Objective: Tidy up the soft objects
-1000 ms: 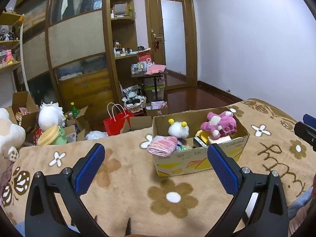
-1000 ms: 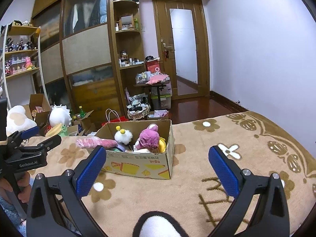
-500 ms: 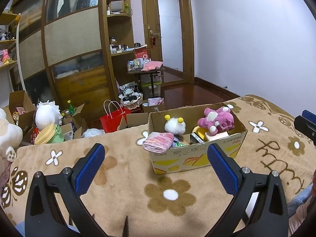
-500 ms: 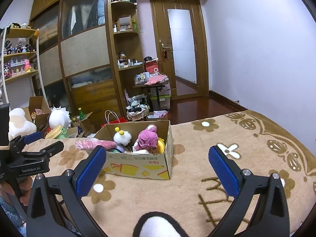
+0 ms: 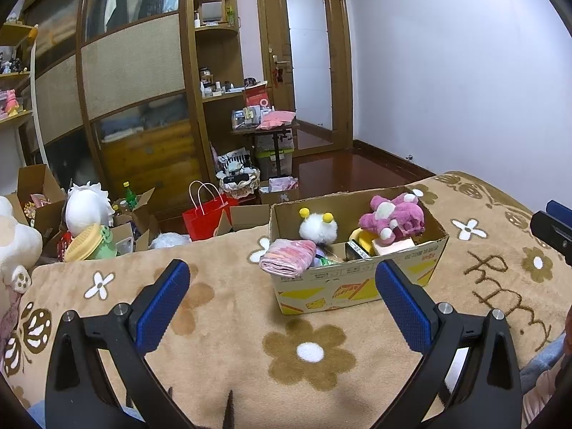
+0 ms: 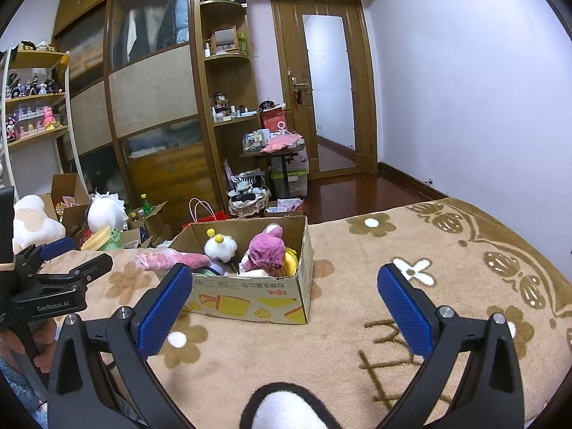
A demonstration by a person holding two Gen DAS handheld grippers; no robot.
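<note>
A cardboard box (image 5: 357,279) (image 6: 250,300) stands on the tan flowered blanket (image 5: 232,321). Inside it sit a pink plush bear (image 5: 393,216) (image 6: 266,246), a white fluffy toy with yellow antennae (image 5: 318,227) (image 6: 220,245) and something yellow. A rolled pink cloth (image 5: 287,259) (image 6: 171,260) hangs over the box's left rim. My left gripper (image 5: 282,300) hovers open just in front of the box, holding nothing. The right gripper (image 6: 282,304) is open and empty too, to the right of the box.
A black-and-white plush (image 6: 286,411) lies just under the right gripper. Past the bed's far edge are a red bag (image 5: 205,214), open cartons, a white plush (image 5: 87,207) and a green-yellow toy (image 5: 93,246). A large cream plush (image 5: 14,246) sits at the left.
Both views have crept slightly toward the box and tilted upward. Both grippers stay open and empty; the toys in the box have not moved.
</note>
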